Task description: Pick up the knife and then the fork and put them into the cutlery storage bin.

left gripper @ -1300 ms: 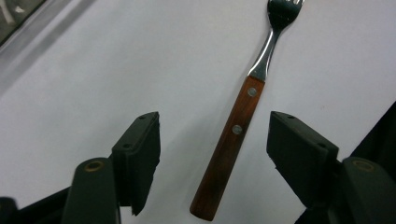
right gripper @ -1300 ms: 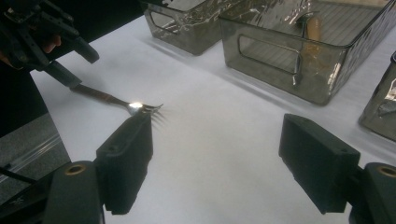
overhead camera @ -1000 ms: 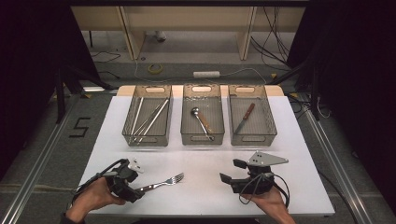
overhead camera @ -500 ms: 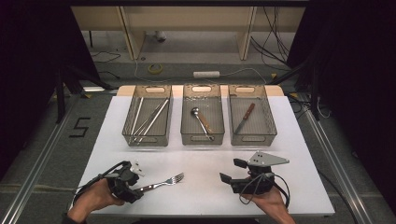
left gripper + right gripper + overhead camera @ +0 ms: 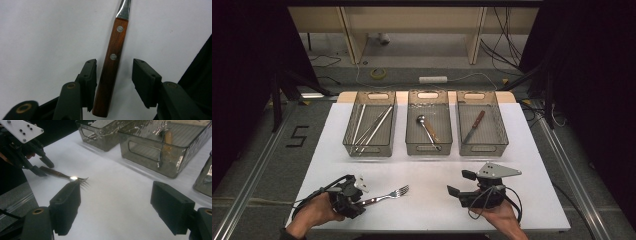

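Observation:
A fork (image 5: pixel 388 195) with a brown wooden handle (image 5: pixel 112 65) lies on the white table, tines pointing right. My left gripper (image 5: pixel 362 200) is low at the front left and straddles the handle (image 5: pixel 53 172). Its jaws have just been closing, and the handle lies between them. The left pad (image 5: pixel 91 75) is right beside the wood, while the right pad (image 5: pixel 143 80) stands clear of it, so nothing is gripped. My right gripper (image 5: pixel 459 182) rests at the front right, pointing left toward the fork tines (image 5: pixel 82 180). It is wide open (image 5: pixel 116 195) and holds nothing.
Three clear bins stand in a row at the back of the table. The left bin (image 5: pixel 368 150) holds several thin metal utensils, the middle bin (image 5: pixel 429 149) a spoon (image 5: pixel 428 131), and the right bin (image 5: pixel 482 149) a knife (image 5: pixel 474 126). Black curtains flank the table.
Both hands and the fork stay where they were. The high view is too small to show any narrowing of the left jaws.

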Available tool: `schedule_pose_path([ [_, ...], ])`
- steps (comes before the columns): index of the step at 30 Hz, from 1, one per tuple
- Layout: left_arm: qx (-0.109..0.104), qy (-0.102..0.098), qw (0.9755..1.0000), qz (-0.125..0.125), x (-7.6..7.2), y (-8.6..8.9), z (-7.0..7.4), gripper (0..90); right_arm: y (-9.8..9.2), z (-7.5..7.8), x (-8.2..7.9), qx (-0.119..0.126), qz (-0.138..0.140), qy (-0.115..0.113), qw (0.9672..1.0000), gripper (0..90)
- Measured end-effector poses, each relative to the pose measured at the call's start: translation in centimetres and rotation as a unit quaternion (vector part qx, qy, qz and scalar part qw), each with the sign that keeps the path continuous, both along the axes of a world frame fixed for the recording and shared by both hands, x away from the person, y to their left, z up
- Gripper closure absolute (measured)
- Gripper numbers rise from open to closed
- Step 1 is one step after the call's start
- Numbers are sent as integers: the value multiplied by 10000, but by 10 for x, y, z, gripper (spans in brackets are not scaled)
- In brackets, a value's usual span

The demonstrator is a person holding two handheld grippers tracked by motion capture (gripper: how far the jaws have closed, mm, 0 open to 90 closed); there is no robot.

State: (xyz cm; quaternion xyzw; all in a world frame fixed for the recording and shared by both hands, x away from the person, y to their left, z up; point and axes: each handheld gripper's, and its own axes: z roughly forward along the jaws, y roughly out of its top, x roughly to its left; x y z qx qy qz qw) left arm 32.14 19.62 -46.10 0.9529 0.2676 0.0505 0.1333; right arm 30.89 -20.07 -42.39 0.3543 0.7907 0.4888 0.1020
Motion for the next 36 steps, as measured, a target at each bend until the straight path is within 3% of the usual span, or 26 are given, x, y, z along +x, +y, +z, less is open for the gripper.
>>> schedule_pose_path([
  [13, 85, 54, 9998, -188, 1, -2, -2, 605, 1, 0, 0, -12, 18, 10, 10000, 255],
  [21, 24, 159, 9995, -271, 2, -2, -2, 727, 1, 0, 0, -14, 27, 6, 10000, 257],
  [29, -70, 153, 9996, -236, 2, -1, -2, 753, 1, 0, 0, -12, 28, 8, 10000, 258],
  [36, -234, 286, 9993, -84, 3, 0, 0, 754, 1, 0, 0, 5, 31, -3, 10000, 260],
])
